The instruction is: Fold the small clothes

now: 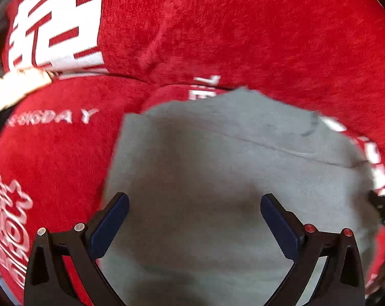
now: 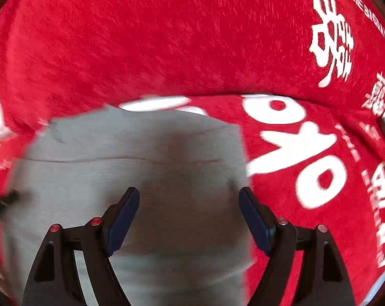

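A small grey garment (image 1: 217, 168) lies flat on a red cover. It also shows in the right wrist view (image 2: 131, 153), with a seam across it. My left gripper (image 1: 195, 204) is open and empty, hovering over the garment's near part toward its left edge. My right gripper (image 2: 189, 199) is open and empty, over the garment near its right edge. The tip of the other gripper (image 1: 382, 209) peeks in at the right edge of the left view, and at the left edge of the right view (image 2: 3, 201).
The red plush cover (image 1: 243, 38) with white lettering spreads under and behind the garment, with a raised cushion at the back (image 2: 167, 38). A beige strip (image 1: 16, 89) shows at the far left.
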`<action>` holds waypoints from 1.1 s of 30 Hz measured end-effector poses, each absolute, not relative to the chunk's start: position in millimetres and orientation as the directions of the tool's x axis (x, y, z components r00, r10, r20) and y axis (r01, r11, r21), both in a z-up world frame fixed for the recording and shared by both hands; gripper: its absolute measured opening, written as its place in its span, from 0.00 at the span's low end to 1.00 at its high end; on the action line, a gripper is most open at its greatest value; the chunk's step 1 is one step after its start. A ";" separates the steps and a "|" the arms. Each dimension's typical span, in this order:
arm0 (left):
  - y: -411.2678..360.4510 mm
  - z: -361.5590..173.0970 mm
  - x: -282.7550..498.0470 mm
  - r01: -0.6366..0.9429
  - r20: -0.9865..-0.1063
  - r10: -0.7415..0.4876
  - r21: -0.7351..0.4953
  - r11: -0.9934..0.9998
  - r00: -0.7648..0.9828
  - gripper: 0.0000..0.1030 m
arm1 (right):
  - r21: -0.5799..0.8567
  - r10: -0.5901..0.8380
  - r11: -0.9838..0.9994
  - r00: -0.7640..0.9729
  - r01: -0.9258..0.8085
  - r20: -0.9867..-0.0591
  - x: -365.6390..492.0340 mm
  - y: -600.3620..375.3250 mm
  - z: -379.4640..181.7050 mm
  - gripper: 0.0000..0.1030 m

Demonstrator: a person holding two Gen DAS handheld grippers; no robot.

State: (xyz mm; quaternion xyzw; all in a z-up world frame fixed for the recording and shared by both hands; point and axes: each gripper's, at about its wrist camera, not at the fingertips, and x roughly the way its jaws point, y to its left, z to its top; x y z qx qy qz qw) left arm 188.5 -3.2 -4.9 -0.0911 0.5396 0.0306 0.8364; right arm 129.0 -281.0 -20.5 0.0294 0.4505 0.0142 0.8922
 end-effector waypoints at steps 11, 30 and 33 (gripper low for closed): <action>-2.0 -10.2 144.7 -0.075 -0.923 -0.043 -0.077 0.994 0.381 0.99 | -0.046 0.058 0.984 0.554 -0.172 -0.831 79.8 -235.8 -48.0 0.84; 30.7 -15.6 56.6 -0.016 -0.883 -0.090 -0.110 0.994 0.461 1.00 | -0.011 0.089 0.987 0.594 -0.163 -0.799 -9.8 -260.0 -59.4 0.89; 43.7 -13.6 38.0 -0.005 -0.874 -0.077 -0.091 0.996 0.479 1.00 | -0.006 0.114 0.981 0.592 -0.196 -0.798 -22.0 -281.0 -54.5 0.89</action>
